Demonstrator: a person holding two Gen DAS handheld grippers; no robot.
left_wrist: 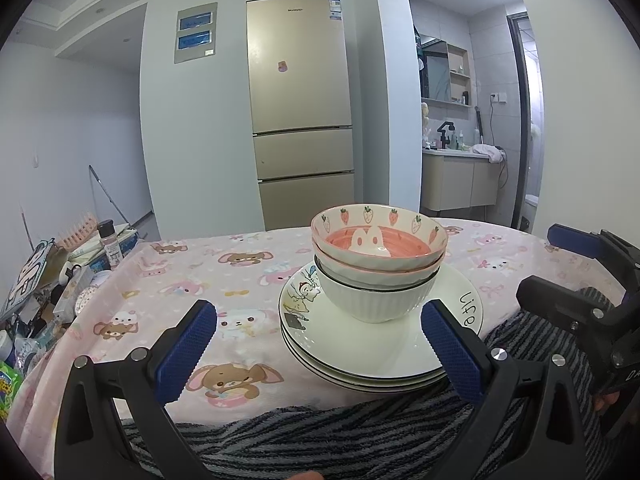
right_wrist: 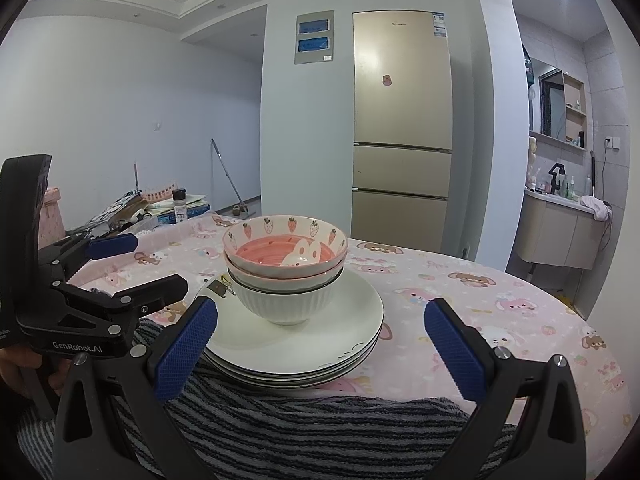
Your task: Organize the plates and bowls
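Note:
Two pink strawberry-print bowls (left_wrist: 378, 236) (right_wrist: 286, 248) are nested in a white ribbed bowl (left_wrist: 372, 300) (right_wrist: 284, 300). This pile stands on a stack of white plates (left_wrist: 372, 356) (right_wrist: 304, 344); the top plate reads "life". My left gripper (left_wrist: 320, 320) (right_wrist: 156, 264) is open just in front of the stack, holding nothing. Open and free as well, my right gripper (right_wrist: 320, 316) (left_wrist: 548, 264) hovers at the stack's near right side. Neither gripper touches the dishes.
The stack's near edge rests on a grey striped towel (left_wrist: 320, 440) (right_wrist: 320, 432), the rest on the pink cartoon tablecloth (left_wrist: 200, 280) (right_wrist: 480, 300). Clutter with a spice jar (left_wrist: 109, 240) (right_wrist: 179, 204) fills the table's left end. A gold fridge (left_wrist: 300, 120) stands behind.

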